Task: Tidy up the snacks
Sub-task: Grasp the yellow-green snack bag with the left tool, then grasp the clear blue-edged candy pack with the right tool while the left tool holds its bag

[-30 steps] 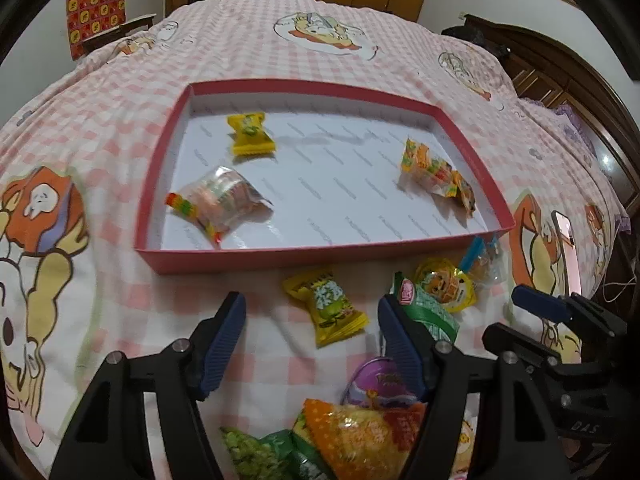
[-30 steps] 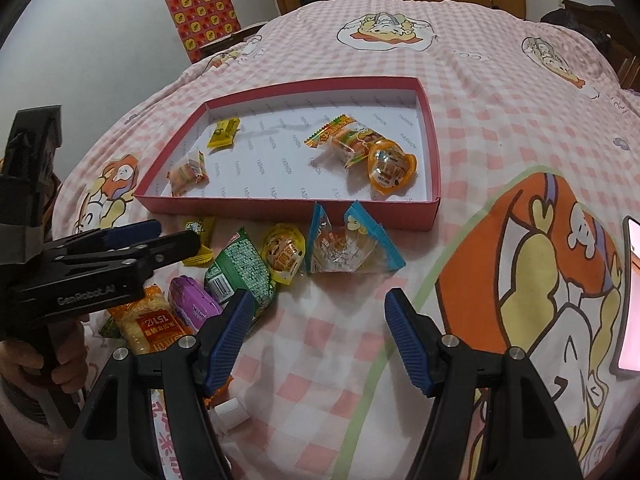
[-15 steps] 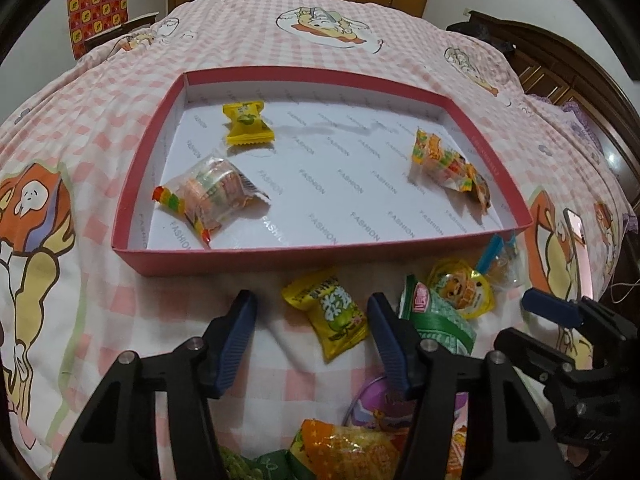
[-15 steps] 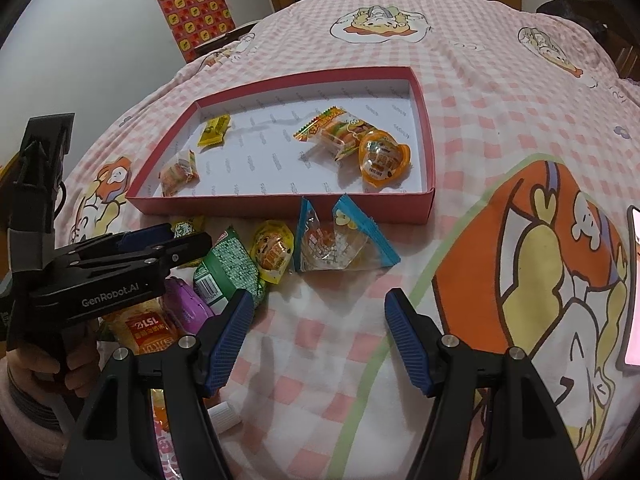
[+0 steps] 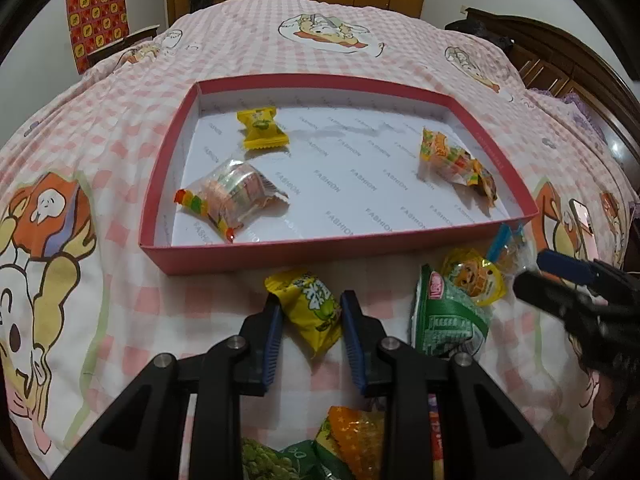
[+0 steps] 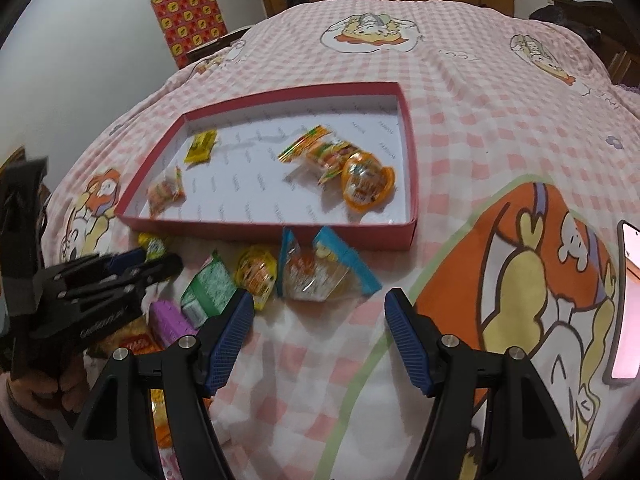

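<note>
Left gripper (image 5: 311, 322) is closing around the yellow candy pack (image 5: 310, 307), lower centre of the left view, on the bed (image 5: 120, 300) just in front of the red tray (image 5: 248, 254). Pads are flanking it; can't tell whether they're clamping yet. Pack is looking light, crinkly and slippery, so pinching across the puffed middle, not the crimped ends. Right gripper (image 6: 318, 338) is hanging wide apart and empty, near the blue-edged packet (image 6: 320, 276), centre of the right view.
</note>
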`<move>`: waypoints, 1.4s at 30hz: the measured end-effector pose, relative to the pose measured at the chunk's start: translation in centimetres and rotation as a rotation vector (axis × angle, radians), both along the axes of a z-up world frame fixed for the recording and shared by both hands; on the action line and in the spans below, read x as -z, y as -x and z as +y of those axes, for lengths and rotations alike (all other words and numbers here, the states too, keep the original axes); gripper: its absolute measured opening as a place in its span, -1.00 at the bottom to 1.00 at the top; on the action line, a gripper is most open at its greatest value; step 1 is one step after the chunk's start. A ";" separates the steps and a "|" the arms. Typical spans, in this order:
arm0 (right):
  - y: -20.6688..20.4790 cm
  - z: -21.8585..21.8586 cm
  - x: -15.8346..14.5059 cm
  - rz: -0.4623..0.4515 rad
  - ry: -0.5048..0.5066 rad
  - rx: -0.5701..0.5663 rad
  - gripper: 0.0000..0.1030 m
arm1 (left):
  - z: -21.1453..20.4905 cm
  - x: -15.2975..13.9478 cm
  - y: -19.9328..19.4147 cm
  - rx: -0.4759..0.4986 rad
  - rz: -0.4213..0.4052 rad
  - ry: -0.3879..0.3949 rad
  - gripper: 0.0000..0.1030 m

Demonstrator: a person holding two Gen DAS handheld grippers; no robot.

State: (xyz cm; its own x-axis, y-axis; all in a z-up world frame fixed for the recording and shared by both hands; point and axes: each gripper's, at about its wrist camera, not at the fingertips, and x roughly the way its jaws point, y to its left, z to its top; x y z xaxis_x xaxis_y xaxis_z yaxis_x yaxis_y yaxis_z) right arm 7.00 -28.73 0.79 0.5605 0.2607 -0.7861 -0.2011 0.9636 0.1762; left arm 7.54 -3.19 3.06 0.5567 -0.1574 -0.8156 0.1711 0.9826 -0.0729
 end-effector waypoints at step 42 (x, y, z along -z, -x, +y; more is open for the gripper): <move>0.6 1.0 -1.3 -0.012 -0.039 0.031 -0.24 | 2.4 -3.4 1.9 0.029 -0.043 0.090 -0.43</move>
